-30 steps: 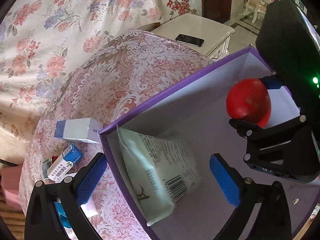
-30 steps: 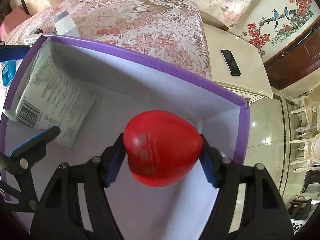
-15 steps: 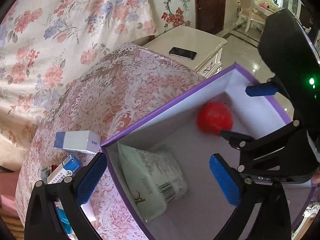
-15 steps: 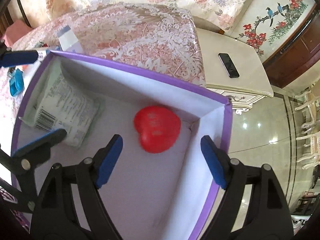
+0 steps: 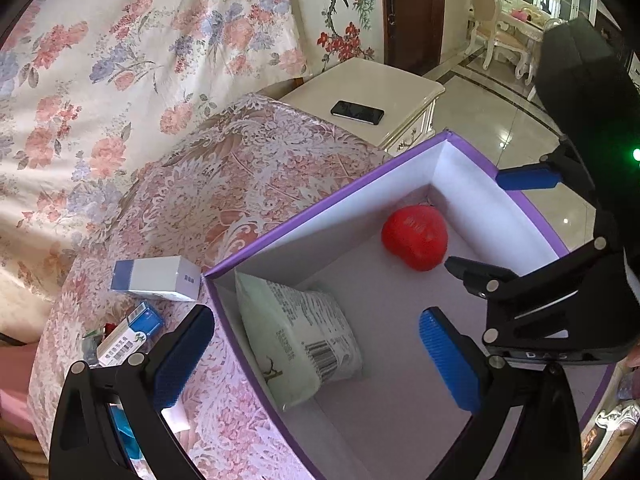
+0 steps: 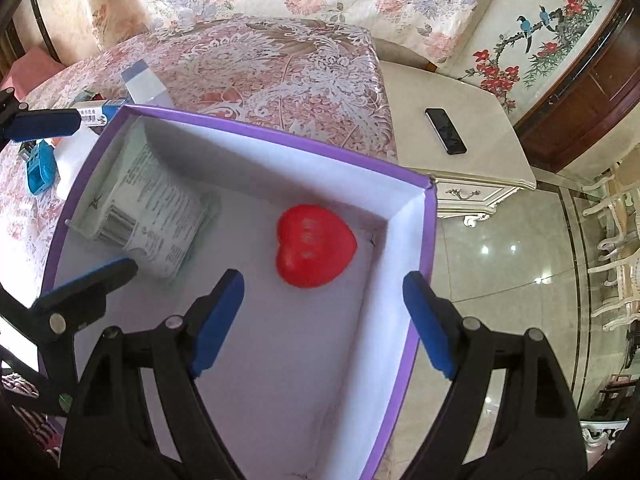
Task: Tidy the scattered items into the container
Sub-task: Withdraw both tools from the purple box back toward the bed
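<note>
A purple box (image 5: 320, 209) with a white inside stands on the floral tablecloth. In it lie a red heart (image 5: 414, 236) near the far corner and a pale green printed pack (image 5: 296, 332) against the left wall. My right gripper (image 6: 324, 322) hovers open above the heart (image 6: 314, 246), with nothing between its blue pads. My left gripper (image 5: 316, 360) is open too. It straddles the box's left wall above the pack (image 6: 152, 216), with one finger outside and one inside. Neither gripper touches anything.
Left of the box on the cloth lie a white and blue carton (image 5: 156, 278), a smaller blue and white carton (image 5: 130, 334) and a bright blue item (image 6: 40, 168). A phone (image 6: 446, 130) rests on the cream nightstand (image 6: 480, 168) beyond the table. Tiled floor lies to the right.
The right gripper opened and let go of the red heart, which dropped to the box floor. Both grippers have since risen a little above the box.
</note>
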